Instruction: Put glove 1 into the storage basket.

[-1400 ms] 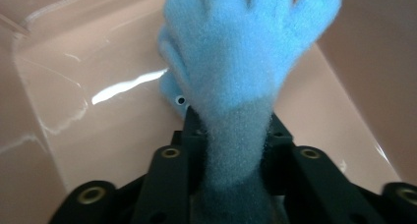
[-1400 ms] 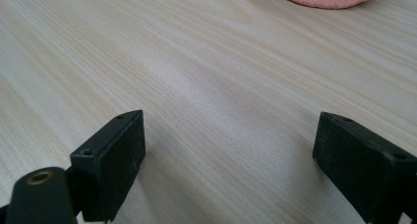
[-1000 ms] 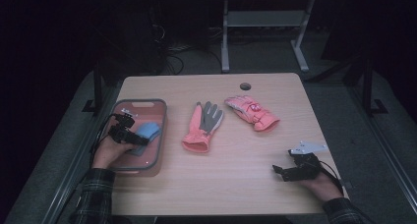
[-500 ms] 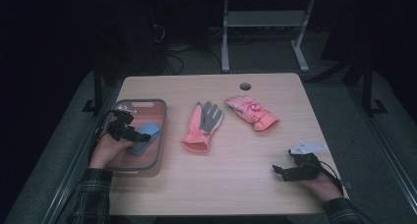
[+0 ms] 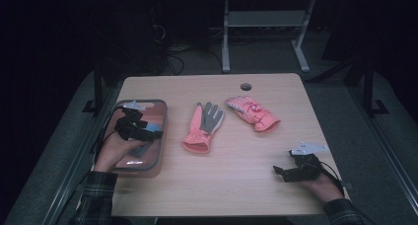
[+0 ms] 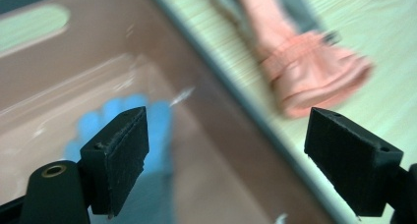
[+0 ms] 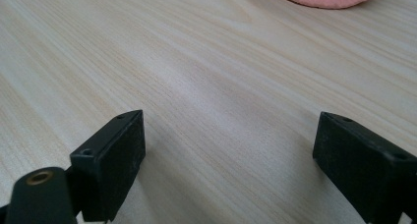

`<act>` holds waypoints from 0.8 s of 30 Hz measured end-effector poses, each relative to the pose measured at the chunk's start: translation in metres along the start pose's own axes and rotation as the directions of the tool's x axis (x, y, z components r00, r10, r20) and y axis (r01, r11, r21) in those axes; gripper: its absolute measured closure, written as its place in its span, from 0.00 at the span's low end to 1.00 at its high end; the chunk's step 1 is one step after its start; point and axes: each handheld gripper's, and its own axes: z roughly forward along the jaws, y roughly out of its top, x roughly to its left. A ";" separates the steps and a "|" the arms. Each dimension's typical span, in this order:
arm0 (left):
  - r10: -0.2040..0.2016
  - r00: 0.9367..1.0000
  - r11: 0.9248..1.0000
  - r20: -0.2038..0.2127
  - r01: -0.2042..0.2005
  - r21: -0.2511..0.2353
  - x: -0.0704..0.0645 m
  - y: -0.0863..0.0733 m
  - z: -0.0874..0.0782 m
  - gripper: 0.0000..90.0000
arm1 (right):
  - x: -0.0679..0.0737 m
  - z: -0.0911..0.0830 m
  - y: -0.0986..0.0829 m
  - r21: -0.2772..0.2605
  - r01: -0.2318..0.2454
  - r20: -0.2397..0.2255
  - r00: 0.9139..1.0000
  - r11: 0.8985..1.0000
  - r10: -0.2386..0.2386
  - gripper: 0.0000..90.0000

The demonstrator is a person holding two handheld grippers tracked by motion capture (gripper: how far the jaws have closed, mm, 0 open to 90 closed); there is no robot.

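Left gripper (image 5: 148, 133) over tray (image 5: 160, 131), jaws spread, empty.
Right gripper (image 7: 231, 170) parked on table (image 7: 206, 76) (likewise spread), apparently awaiting gloves.

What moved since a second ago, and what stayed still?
The left gripper shifted a little toward the far end of the pink tray, jaws open above the blue thing inside, gripping nothing. The right gripper stayed open on the table. Both pink gloves lie unmoved.
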 end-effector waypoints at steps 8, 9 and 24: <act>0.049 0.998 0.999 0.039 -0.049 -0.020 -0.024 0.010 0.000 0.18 | 0.000 0.000 0.000 0.000 0.000 0.000 1.000 1.000 0.000 0.13; 0.063 0.997 0.998 0.049 -0.062 -0.022 -0.029 0.013 0.002 0.18 | 0.000 0.000 0.000 0.000 -0.001 0.000 1.000 1.000 0.001 0.13; 0.131 0.985 0.991 0.110 -0.129 -0.020 -0.065 0.036 0.030 0.83 | 0.000 0.000 0.000 0.000 0.000 0.000 1.000 1.000 0.000 0.13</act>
